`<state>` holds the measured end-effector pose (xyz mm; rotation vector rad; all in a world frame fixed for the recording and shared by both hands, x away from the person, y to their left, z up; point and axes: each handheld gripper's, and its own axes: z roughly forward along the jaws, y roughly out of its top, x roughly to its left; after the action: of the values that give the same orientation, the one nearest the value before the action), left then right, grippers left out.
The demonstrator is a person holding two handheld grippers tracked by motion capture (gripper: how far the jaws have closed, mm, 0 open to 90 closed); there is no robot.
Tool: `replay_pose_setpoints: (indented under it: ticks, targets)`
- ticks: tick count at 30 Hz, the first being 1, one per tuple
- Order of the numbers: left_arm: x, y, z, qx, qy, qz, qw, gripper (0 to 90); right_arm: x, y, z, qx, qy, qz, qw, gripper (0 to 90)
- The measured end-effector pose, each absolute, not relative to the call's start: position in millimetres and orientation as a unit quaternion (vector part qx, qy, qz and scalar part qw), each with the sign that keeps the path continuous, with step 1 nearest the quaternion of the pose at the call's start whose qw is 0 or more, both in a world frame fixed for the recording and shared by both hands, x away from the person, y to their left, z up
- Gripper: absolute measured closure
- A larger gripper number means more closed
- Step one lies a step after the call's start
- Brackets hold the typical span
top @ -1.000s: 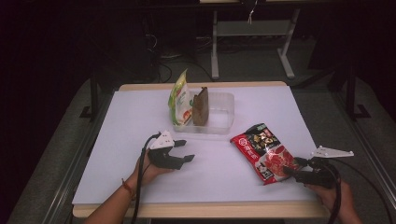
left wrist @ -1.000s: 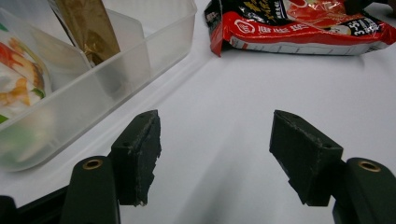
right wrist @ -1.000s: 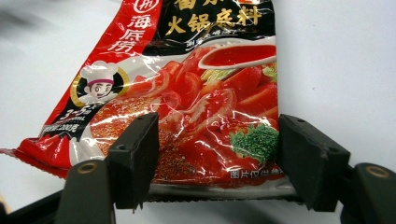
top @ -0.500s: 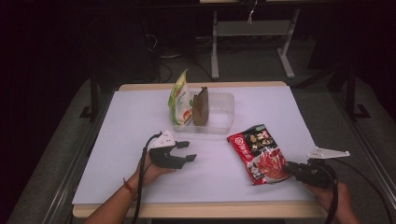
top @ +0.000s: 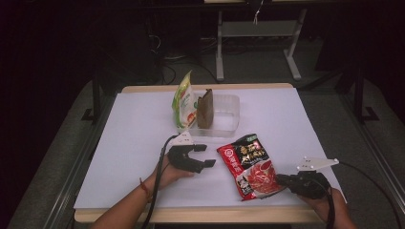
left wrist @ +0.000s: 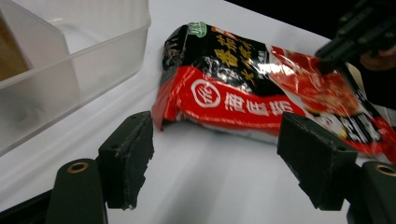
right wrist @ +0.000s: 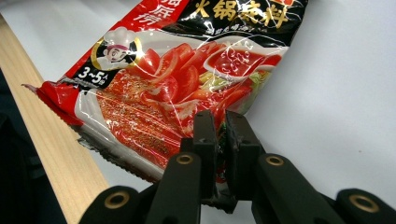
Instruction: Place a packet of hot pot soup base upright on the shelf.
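Your right gripper [top: 282,180] pinches the red sauce packet [top: 249,164] at its 4 o'clock corner, probably to lift it; left gripper [top: 206,156] jaws spread, waiting at its 9 o'clock

A sauce packet [top: 250,164] is laid on the table [top: 133,138] between two grippers, just before a container [top: 224,114] in which two packets are stood

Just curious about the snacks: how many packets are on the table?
3: a red packet near the front edge, pinched by the right gripper; a green packet and brown packet upright in the clear tub.
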<state>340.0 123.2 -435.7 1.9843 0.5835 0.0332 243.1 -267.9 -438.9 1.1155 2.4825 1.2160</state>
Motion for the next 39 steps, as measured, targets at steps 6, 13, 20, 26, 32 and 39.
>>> replay_pose_setpoints:
  ticks: [6,13,20,26,32,39]
  targets:
    - [353,108,-443,0.827,0.276,-0.019,0.489,23.4,241,-266,-440,0.363,0.832,0.413,0.077,83.5]
    - [368,80,-447,0.835,0.286,-0.045,0.467,19.6,241,-267,-442,0.359,0.830,0.420,0.076,83.1]
    - [364,51,-457,0.861,0.267,-0.037,0.431,16.3,241,-267,-442,0.355,0.832,0.419,0.081,82.0]
    - [363,49,-457,0.867,0.244,-0.047,0.432,15.2,241,-269,-445,0.355,0.829,0.425,0.079,81.2]
    - [365,53,-457,0.858,0.259,-0.044,0.442,29.1,242,-269,-446,0.355,0.829,0.425,0.082,79.1]
    - [364,54,-454,0.851,0.268,0.005,0.451,57.6,242,-268,-446,0.353,0.827,0.428,0.090,75.6]
